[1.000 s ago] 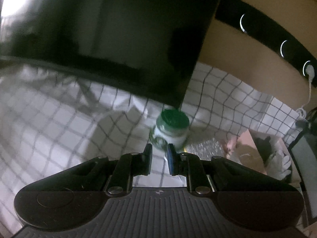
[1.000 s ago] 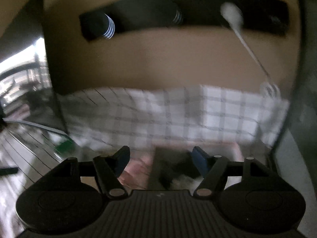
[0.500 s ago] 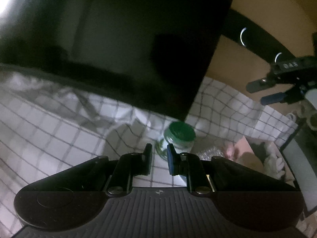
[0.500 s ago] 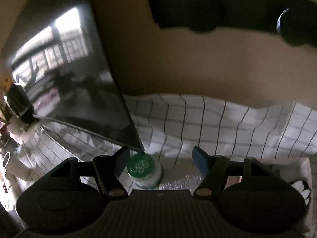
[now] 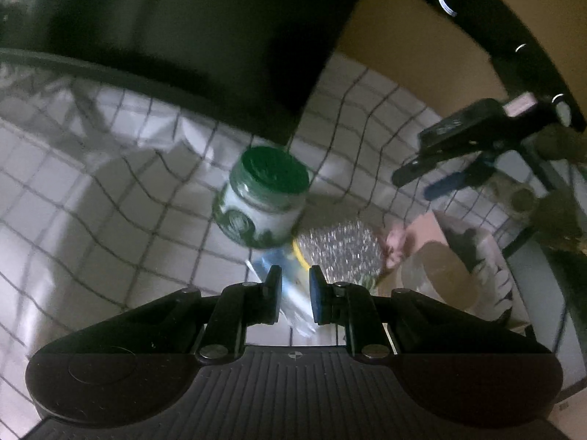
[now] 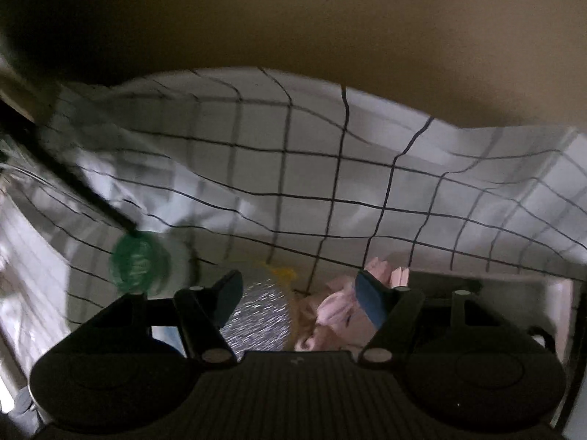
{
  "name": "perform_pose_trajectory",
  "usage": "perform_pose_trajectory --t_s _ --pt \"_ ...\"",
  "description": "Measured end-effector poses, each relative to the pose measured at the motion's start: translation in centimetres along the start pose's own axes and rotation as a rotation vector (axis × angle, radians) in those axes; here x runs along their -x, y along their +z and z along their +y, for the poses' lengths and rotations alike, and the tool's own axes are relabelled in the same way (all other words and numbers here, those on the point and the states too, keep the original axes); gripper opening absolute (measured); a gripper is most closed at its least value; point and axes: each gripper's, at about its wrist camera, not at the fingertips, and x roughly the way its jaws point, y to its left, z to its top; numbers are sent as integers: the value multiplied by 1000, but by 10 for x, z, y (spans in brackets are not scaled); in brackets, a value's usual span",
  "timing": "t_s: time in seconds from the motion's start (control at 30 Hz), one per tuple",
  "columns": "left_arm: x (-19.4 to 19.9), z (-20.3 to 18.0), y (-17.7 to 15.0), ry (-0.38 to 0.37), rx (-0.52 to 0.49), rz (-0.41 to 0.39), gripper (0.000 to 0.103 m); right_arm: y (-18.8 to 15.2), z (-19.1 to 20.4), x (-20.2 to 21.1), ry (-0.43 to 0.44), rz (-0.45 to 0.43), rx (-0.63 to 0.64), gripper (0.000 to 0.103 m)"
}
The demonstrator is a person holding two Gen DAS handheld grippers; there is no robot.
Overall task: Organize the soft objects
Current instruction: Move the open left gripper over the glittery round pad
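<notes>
A white cloth with a thin dark grid [image 5: 110, 198] covers the whole surface under both grippers, rumpled into folds and rising at the back against a tan wall [image 6: 293, 18]. A large black glossy panel [image 5: 165, 36] stands on it, ahead of the left fingers and to their left.

Just ahead of the left gripper [image 5: 295, 286] a white jar with a dark green screw lid and green print [image 5: 264, 201] stands upright on the cloth. Right of the jar, and just ahead-right of the left fingertips, lies a crinkled silvery, sparkling soft bundle with a yellow edge [image 5: 337, 249]. Further right sits a pale pink soft object [image 5: 396, 242], too blurred to identify, at the edge of a pink box holding dark and white soft things [image 5: 477, 264].

The left gripper hovers low over the cloth, its fingers narrowed to a slim gap with nothing gripped; a blurred blue and white item [image 5: 290, 293] lies on the cloth below that gap.

The right gripper [image 6: 297, 289] is held above the bundle [image 6: 256, 315] and the pink object [image 6: 337, 308], tilted downward, its blue-padded fingers spread wide and holding nothing. The bundle lies by its left finger and the pink object by its right. In the left wrist view the right gripper [image 5: 433, 179] appears raised, off to the right.
</notes>
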Motion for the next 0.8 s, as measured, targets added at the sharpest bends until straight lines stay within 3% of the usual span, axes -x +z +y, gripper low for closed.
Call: perform_pose_trajectory --t_s 0.07,0.2,0.4,0.57,0.8 --pt "-7 -2 -6 8 7 23 17 7 -4 -21 19 39 -4 38" --pt "-14 -1 -17 29 14 52 17 18 -8 -45 15 41 9 27" --pt "-14 6 -20 21 76 26 17 28 -13 -66 -13 75 29 27" --pt "-21 9 -18 -10 122 22 17 23 -6 -76 35 125 42 28" --pt "-29 8 -16 -61 162 24 17 12 1 -85 38 159 49 27"
